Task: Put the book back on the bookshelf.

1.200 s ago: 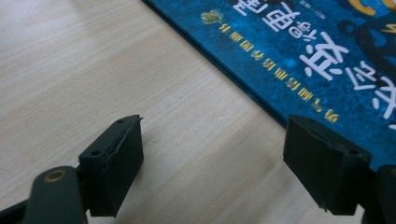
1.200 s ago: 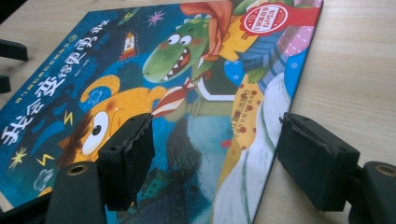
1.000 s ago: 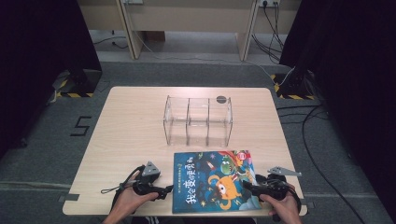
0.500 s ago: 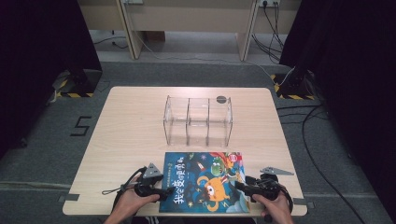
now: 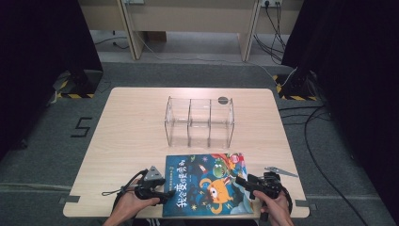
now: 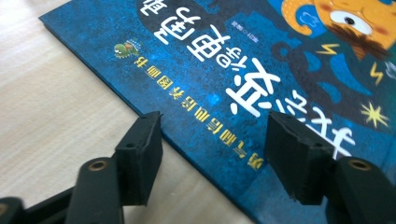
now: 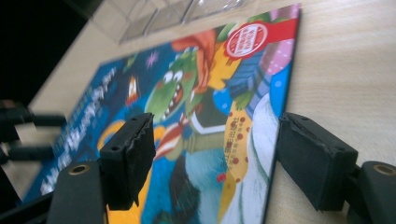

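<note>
High view: book [image 5: 207, 183] flat at lower centre of table [image 5: 136, 132], below clear rack [image 5: 199, 121]. My left claw [image 5: 162, 188] at book's left edge, jaws half open, just been closing, straddling edge, no grip. Right claw [image 5: 241, 181] spread over right edge, holding nothing. Risk: glossy thin cover slips, pads skid on smooth wood.

In my left gripper view the book [image 6: 261, 65] runs off the top and right edges, so its title is cut short; in my right gripper view the book's near end slips under the bottom edge, its far lettering blurs past reading, and the clear rack [image 7: 173, 11] is clipped by the top edge; from the high view my forearms leave the bottom edge, and the cover's small print is too fine to read.
</note>
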`<state>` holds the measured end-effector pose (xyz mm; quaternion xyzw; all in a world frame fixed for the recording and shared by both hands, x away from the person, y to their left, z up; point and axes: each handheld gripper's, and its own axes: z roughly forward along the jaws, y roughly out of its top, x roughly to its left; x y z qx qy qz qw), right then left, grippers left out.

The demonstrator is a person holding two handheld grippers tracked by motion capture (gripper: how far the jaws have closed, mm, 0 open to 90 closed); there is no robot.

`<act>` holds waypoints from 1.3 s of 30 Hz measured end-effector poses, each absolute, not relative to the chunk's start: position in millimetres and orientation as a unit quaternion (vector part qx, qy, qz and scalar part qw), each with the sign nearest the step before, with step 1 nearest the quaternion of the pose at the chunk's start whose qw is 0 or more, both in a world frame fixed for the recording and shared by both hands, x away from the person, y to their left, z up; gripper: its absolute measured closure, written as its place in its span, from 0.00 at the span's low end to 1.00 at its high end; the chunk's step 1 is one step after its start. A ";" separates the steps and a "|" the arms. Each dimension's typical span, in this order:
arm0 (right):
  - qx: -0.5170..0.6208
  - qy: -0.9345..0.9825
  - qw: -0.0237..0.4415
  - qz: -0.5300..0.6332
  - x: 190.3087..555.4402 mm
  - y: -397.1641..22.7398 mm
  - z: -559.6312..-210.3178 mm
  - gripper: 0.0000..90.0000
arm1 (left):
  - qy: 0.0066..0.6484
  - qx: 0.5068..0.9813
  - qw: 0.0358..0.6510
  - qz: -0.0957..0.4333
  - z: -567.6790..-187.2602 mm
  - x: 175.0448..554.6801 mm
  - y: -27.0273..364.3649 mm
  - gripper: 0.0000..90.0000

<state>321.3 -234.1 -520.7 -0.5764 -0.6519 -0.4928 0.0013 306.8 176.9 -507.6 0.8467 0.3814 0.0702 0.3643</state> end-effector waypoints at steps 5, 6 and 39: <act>-0.598 -0.613 0.030 -0.515 320.4 -240.2 -524.1 0.32 | 0.380 0.848 0.364 0.070 -507.5 306.8 176.6 0.41; -0.602 -0.606 0.038 -0.518 319.9 -240.7 -524.4 0.32 | 0.381 0.847 0.364 0.069 -507.4 306.9 176.7 0.41; -0.417 -0.723 -0.051 -0.548 303.7 -243.6 -497.3 0.56 | 0.411 0.822 0.393 0.016 -509.1 312.3 181.7 0.23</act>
